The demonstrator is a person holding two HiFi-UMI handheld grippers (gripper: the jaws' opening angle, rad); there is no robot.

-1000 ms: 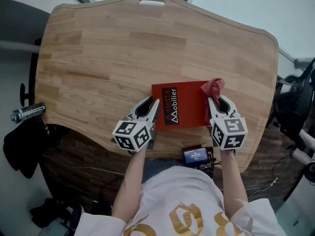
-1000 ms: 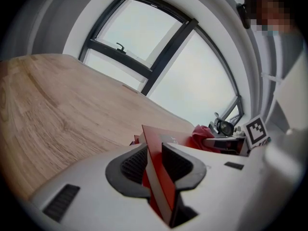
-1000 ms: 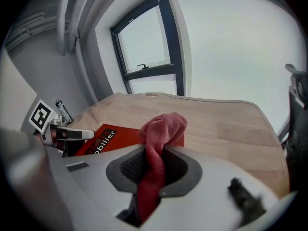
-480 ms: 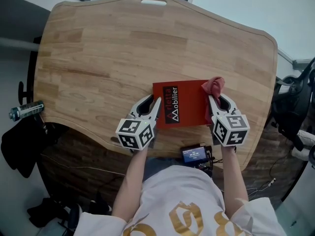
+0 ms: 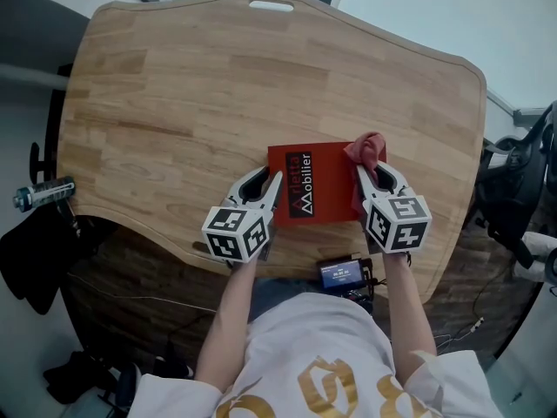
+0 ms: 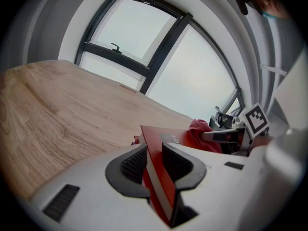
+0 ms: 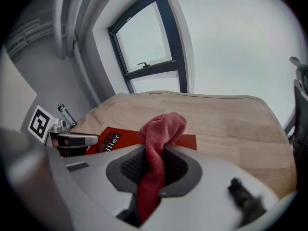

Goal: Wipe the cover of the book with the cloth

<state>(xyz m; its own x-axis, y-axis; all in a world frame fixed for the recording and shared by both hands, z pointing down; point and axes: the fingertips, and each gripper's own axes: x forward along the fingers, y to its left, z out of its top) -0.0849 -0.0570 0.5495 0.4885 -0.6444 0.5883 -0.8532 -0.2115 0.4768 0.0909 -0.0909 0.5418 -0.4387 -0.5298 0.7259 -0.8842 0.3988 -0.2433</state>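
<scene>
Wood surface [image 5: 174,103], rounded edges, lit screen [image 5: 341,273] near you. Your L claw [image 5: 271,178] pinches glossy red book [image 5: 326,179]; R claw [image 5: 371,169] pinches nubby pink cloth [image 5: 367,148].

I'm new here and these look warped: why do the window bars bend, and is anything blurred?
Left gripper view: wide lens bows the window bars, corners black, book soft near the lens. Right gripper view: window glares white, cloth sharp, dark part lower right blurred. Head view: table edges bulge.

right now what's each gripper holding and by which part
The left gripper clamps the red book by its left edge. The right gripper pinches the red cloth by its lower part, bunched top sticking out over the book's right end.
</scene>
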